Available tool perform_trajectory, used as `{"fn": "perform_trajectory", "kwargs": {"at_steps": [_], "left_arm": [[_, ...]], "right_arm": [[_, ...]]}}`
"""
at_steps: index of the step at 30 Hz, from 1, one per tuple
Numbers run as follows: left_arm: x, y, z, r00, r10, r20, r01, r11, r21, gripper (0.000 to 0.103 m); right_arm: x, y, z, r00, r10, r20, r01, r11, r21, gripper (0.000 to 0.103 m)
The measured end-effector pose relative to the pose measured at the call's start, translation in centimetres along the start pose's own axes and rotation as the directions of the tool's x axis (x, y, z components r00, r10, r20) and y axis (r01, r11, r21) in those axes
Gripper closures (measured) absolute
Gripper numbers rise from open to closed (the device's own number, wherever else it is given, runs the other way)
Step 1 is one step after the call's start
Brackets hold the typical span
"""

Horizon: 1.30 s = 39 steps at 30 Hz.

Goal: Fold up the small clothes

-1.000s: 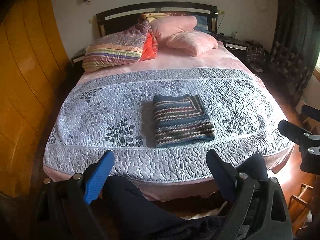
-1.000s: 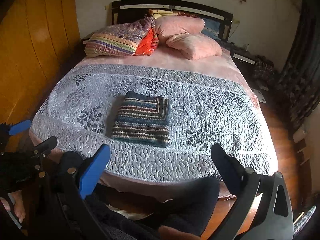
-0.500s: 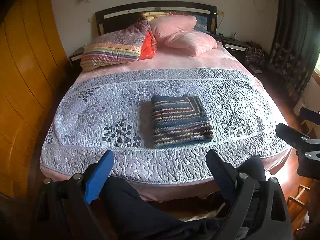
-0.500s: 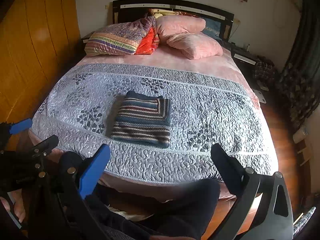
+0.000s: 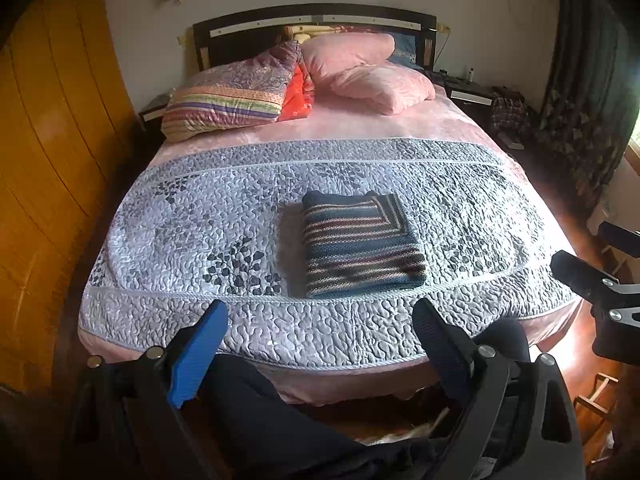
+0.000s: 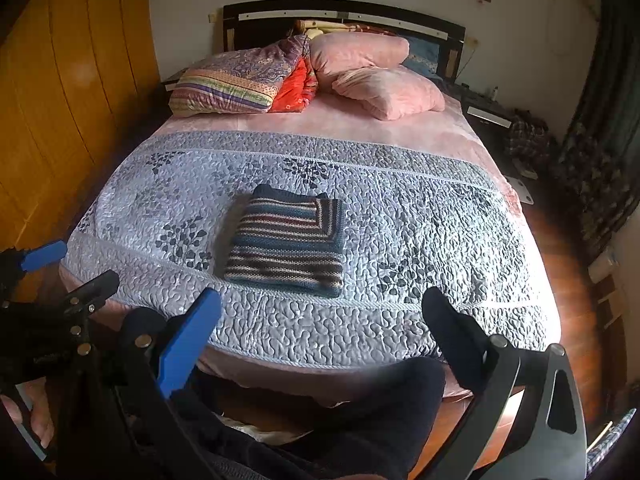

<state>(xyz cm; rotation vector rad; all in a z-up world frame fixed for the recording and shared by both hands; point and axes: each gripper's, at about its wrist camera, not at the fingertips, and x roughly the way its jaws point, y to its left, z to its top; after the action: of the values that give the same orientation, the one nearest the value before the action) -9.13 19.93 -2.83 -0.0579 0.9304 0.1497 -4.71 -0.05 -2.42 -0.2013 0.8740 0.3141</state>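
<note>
Striped knitwear (image 5: 360, 244) lies folded square on the bed's quilt (image 5: 200, 220); left tongs (image 5: 316, 340) and right tongs (image 6: 320, 332), wide open and empty, have drawn slightly back, suggesting folding is finished.

My left gripper (image 5: 320, 340) is a black frame with two long fingers: one carries a bright blue pad (image 5: 196, 356), the other a black ribbed pad (image 5: 436, 344). Round silver screws dot the frame at the finger pivots. My right gripper (image 6: 320, 328) is built the same, blue pad (image 6: 188, 344) on one finger and black pad (image 6: 452, 332) on the other, with a silver screw near each pivot and a slotted cut-out in its black side plate. Its frame edge shows bare grey metal. I wear dark navy trousers (image 5: 280, 420), plain, without markings, covering both legs below the grippers.
</note>
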Motion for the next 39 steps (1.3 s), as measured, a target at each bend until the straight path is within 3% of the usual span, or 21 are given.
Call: {"fn": "perform_trajectory", "kwargs": {"at_steps": [39], "left_arm": [[1.3,-0.3,0.3,1.0,-0.009,-0.03,0.01,1.0,0.018,0.009]], "right_arm": [[1.4,-0.2,0.2,1.0,-0.001,-0.014,0.001,1.0,0.006,0.003]]}}
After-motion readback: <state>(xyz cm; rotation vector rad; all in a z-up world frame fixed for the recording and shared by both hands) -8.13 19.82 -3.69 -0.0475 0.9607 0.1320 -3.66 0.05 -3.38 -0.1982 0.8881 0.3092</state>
